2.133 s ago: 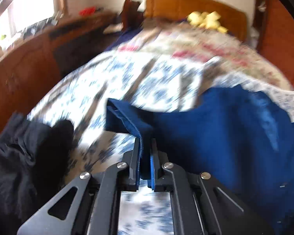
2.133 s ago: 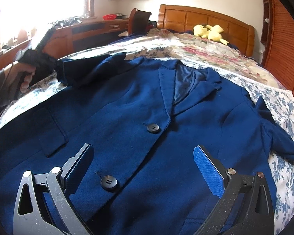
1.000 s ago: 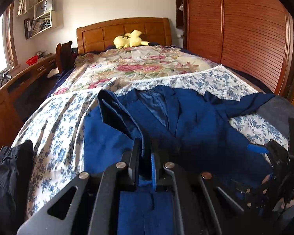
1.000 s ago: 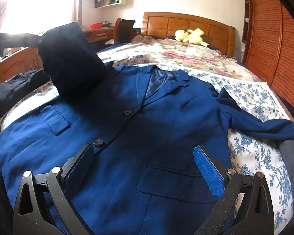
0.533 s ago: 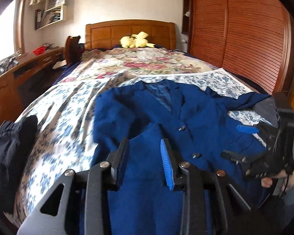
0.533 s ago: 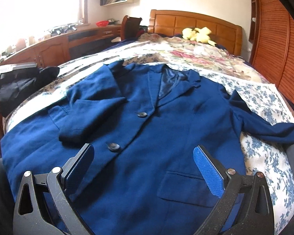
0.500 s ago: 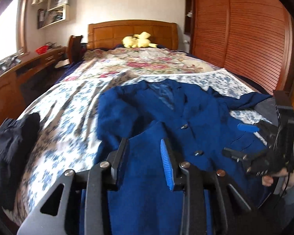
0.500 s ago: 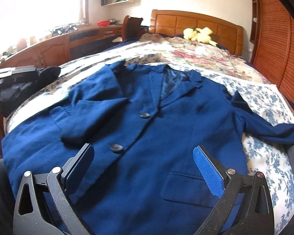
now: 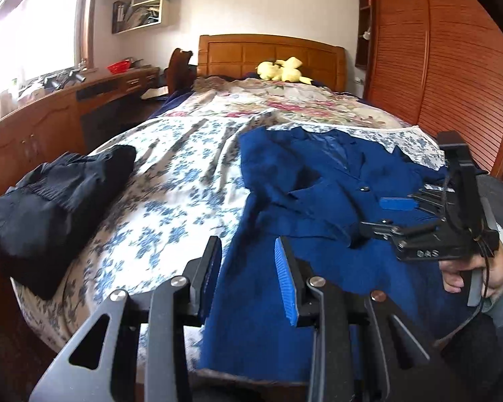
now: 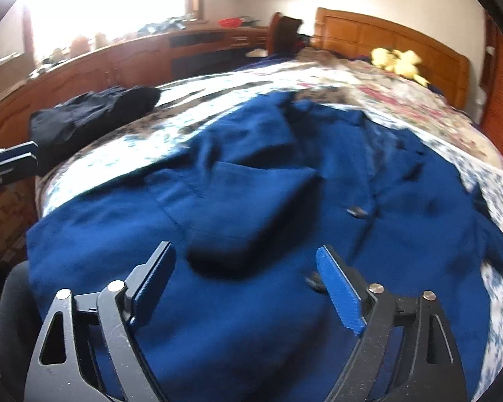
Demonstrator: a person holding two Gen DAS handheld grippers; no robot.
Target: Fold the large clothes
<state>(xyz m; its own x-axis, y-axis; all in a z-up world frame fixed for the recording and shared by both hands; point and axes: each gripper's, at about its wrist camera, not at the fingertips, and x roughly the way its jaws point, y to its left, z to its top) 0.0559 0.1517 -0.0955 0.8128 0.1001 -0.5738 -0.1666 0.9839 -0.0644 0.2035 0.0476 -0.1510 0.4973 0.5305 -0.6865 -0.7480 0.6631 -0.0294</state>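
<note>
A dark blue blazer point(image 9: 305, 174) lies face up on the bed, also in the right wrist view point(image 10: 251, 207). Its left sleeve point(image 10: 251, 201) is folded in across the chest. My left gripper point(image 9: 248, 278) is open and empty, above the blazer's near left hem edge. My right gripper point(image 10: 244, 288) is open and empty, hovering above the lower front of the blazer near a button point(image 10: 357, 211). The right gripper also shows in the left wrist view point(image 9: 419, 221), held in a hand over the blazer's right side.
A black folded garment point(image 9: 50, 204) lies at the bed's left edge, also in the right wrist view point(image 10: 94, 114). Floral bedspread point(image 9: 171, 201) covers the bed. A yellow plush toy point(image 9: 281, 68) sits by the wooden headboard. A wooden desk point(image 9: 50, 114) runs along the left; slatted wardrobe doors point(image 9: 436, 67) stand right.
My left gripper let go of the sleeve, which now lies folded across the chest, and pulled back to the near left hem. The right gripper swung left over the blazer.
</note>
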